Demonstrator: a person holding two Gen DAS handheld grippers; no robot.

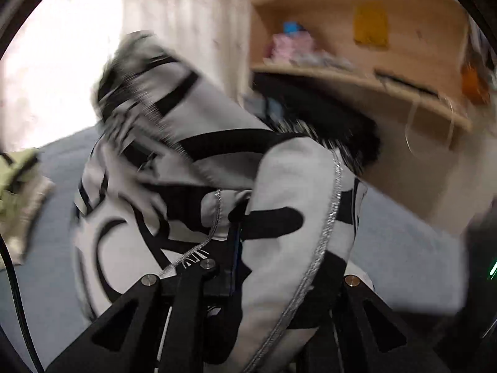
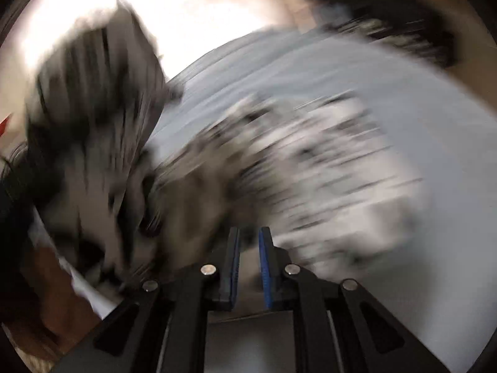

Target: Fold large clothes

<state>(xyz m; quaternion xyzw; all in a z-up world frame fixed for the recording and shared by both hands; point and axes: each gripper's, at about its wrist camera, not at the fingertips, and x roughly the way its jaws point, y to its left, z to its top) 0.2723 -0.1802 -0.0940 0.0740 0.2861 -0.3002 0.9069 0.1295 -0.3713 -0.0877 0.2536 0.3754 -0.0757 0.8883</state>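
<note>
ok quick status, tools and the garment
Left tool shut on the black-and-white garment, cloth draped over it. Right tool near shut, grip unclear through blur. Green cloth lies on the blue bed, apart from the garment.

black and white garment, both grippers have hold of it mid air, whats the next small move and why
Probably spread the two grippers apart: the black and white garment hangs bunched over the left gripper above the blue-grey bed, so its edge needs pulling taut before laying down.

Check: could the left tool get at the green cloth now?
Probably not: the left tool is shut on the patterned garment, and the green cloth lies off to its side.
</note>
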